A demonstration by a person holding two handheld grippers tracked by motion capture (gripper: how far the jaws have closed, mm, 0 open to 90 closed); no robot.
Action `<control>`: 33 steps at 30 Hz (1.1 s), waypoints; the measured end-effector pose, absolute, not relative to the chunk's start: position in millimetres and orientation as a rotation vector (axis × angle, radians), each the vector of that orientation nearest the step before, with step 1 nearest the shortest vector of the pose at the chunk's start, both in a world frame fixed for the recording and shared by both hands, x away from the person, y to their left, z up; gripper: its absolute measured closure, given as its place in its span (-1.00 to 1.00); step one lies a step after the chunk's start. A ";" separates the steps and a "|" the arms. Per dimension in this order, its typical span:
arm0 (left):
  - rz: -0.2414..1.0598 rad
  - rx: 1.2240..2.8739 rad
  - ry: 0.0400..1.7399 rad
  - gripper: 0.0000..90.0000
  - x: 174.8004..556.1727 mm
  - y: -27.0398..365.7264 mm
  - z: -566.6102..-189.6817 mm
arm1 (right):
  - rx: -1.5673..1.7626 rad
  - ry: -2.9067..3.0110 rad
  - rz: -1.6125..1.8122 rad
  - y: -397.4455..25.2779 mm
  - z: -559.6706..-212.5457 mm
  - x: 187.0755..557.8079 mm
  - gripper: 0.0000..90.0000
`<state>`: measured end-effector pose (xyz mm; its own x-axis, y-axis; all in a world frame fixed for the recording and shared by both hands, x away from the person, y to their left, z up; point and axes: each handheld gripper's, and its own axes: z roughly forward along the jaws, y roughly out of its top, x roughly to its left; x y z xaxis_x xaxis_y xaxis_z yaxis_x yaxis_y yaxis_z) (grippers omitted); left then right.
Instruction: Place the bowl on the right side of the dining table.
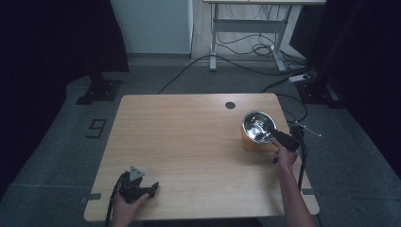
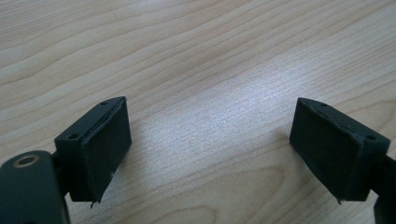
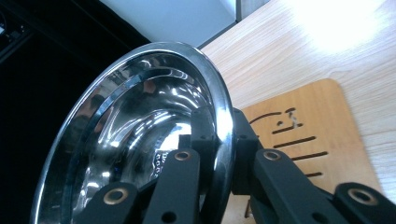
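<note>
One table (image 1: 189,156) of pale wood is seen from above, with one dark round hole (image 1: 230,105) near its far edge. Two grippers are held over it, one in each hand.

The left gripper (image 1: 150,188) is held low at the table's near left corner, in the left hand (image 1: 126,204), with its grey plate (image 1: 136,173) on top. In the left gripper view its two jaws are seen spread wide apart, with bare wood grain between them and nothing held.

One steel bowl (image 1: 258,126) is seen near the table's right edge, over one flat wooden board (image 1: 257,144) that lies on the table. The right gripper (image 1: 275,135) is held by the right hand (image 1: 285,155) at the bowl's near right rim. In the right gripper view the jaws are seen closed on the rim of the bowl (image 3: 140,135), one jaw inside and one outside, and the bowl is tilted steeply on its edge. The board (image 3: 308,135) is seen beside it, with several slots cut through it.

On the floor beyond the table, one desk frame (image 1: 248,33) and loose cables (image 1: 255,47) are seen.
</note>
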<state>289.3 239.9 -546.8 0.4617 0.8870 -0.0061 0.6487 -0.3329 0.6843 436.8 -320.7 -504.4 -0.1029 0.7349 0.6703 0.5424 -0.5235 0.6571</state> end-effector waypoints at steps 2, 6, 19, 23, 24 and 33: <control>0.496 2.092 1.273 -0.73 289.3 239.9 -546.8 | 1.985 1.430 1.681 -323.9 -504.3 436.5 0.87; 0.497 2.092 1.273 -0.73 289.3 239.9 -546.8 | 1.989 1.419 1.655 -328.4 -505.3 436.4 0.87; 0.497 2.095 1.265 -0.72 286.5 239.9 -546.8 | 2.053 1.373 1.597 -339.0 -522.4 443.9 0.87; 0.498 2.091 1.270 -0.71 285.6 239.7 -546.8 | 2.070 1.361 1.569 -344.3 -529.3 446.3 0.87; 0.498 2.090 1.271 -0.71 285.3 239.6 -546.8 | 2.075 1.356 1.566 -344.9 -530.9 446.9 0.87; 0.497 2.089 1.272 -0.71 284.3 239.5 -546.8 | 2.087 1.371 1.526 -343.2 -538.0 450.3 0.87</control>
<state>284.3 239.5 -546.8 0.4614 0.8871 -0.0067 0.6472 -0.3315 0.6865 450.3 -343.2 -538.0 0.0286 0.7720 0.6349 0.5488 -0.5430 0.6356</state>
